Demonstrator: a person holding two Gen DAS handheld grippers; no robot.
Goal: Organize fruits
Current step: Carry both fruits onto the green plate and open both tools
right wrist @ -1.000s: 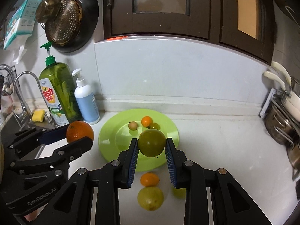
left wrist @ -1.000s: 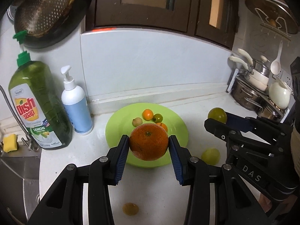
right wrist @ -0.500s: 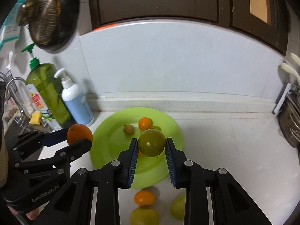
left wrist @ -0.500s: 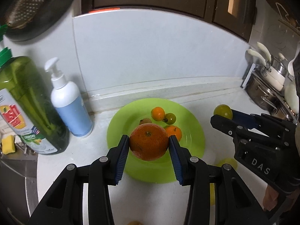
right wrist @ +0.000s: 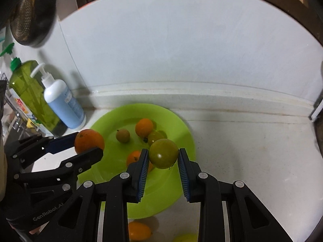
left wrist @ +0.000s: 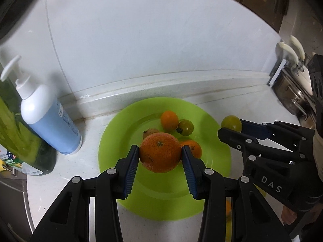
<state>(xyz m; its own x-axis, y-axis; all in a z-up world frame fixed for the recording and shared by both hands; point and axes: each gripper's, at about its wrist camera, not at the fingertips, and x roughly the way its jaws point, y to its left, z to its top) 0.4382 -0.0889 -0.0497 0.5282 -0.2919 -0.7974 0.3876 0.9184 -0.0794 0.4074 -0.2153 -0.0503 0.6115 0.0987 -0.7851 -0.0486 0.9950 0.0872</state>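
Nearest, pinched tight in the left gripper (left wrist: pixel 160 155): a large orange (left wrist: pixel 160 152), blue pads pressing both its flanks, held in the air over the near half of the green plate (left wrist: pixel 161 201). Likewise clamped in the right gripper (right wrist: pixel 163 157): a green tomato (right wrist: pixel 163 156), carried above the plate's right half, just beside the left tool and level with it. Have both pushed forward in the last second, so that the plate, then ahead of the fingers, now lies straight beneath the two held fruits. Looks like transport nearly done and release next: lower, then spread the jaws gently, since round fruit will likely roll on the shallow dish and could knock its neighbours. Already resting on the plate, a little farther: a small orange fruit (left wrist: pixel 194 148) half hidden behind the big one, a brownish fruit (left wrist: pixel 150 133), a small green tomato (left wrist: pixel 185 127) touching another orange fruit (left wrist: pixel 169 120). Still off the plate, on the counter under the right tool's frame: one orange fruit (right wrist: pixel 139 231) and a yellow-green one (right wrist: pixel 185 238), so probably at least one more trip to come. Beyond, left of the plate: a blue pump bottle (left wrist: pixel 48 125) and a green dish soap bottle (left wrist: pixel 18 131), against the pale wall (left wrist: pixel 161 50).
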